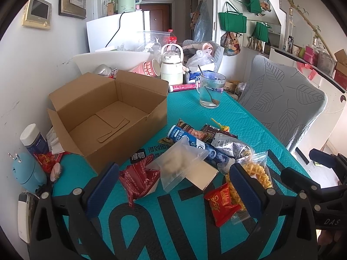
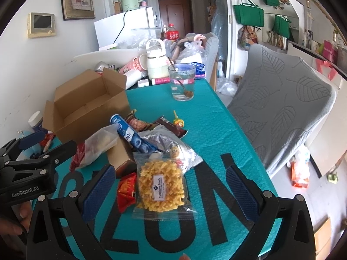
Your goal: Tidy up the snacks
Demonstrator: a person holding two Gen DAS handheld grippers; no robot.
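Note:
An open, empty cardboard box (image 1: 108, 117) stands at the table's left; it also shows in the right wrist view (image 2: 84, 106). A pile of snacks lies in front of it: a clear pouch of pale snacks (image 1: 180, 162), a red packet (image 1: 138, 177), a blue tube (image 1: 195, 145), a clear bag of yellow twists (image 2: 161, 186) and a small red packet (image 1: 223, 203). My left gripper (image 1: 173, 186) is open above the pouch and red packet. My right gripper (image 2: 171, 190) is open around the bag of yellow twists, above it.
A glass mug with a spoon (image 1: 211, 91) stands at the far side of the teal table cover (image 1: 249, 125). A white jug (image 1: 172, 65), cups and clutter lie behind the box. A grey leaf-patterned chair (image 1: 282, 101) stands at the right. A blue bottle (image 1: 32, 173) stands at left.

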